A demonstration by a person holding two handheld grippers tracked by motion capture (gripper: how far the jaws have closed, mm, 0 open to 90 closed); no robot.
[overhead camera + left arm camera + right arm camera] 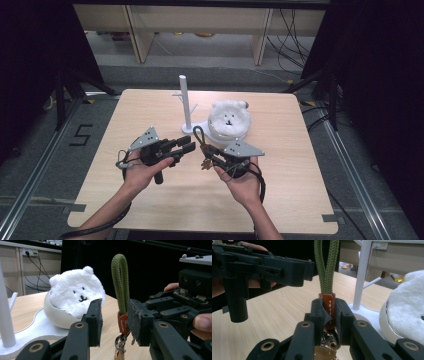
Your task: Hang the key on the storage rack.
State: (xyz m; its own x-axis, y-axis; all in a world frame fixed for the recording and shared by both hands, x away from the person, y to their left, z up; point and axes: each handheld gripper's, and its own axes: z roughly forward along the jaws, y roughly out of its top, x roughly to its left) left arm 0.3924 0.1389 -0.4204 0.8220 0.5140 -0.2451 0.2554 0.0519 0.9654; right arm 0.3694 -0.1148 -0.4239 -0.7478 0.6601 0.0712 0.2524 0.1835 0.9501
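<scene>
Table (150, 200): light wood-grain rectangular top, set on grey floor with black tape numeral "5" (81, 135) at left side; only legible writing noted, no brand marks readable anywhere.

White plastic stand (184, 102): upright post with short side pegs on flat white base, at table centre-rear. Judged to serve as hanging point for looped items.

White plush bear-face cushion (229, 119): seated in white rounded bowl on same base, just right of post, face toward person.

Left gripper (182, 146): black two-jaw tool with grey three-cornered plate, held in left hand, pointed right toward loop. Jaws released, standing apart, nothing between them; in left gripper view, loop seen beyond gap. Judged positioned to receive or steady loop.

Right gripper (206, 150): same build, held in right hand, aimed up-left. Jaws clenched on orange-brown leather collar of keychain, as right gripper view shows.

Olive-green braided cord keychain (199, 136): loop standing upright above right jaws, between both grippers, off table surface, just in front of stand base. Metal clasp and brass-coloured tag (204, 163) hanging beneath. Upright hold judged to present open loop for threading over post or peg. Stitching on collar visible; no lettering legible.
</scene>
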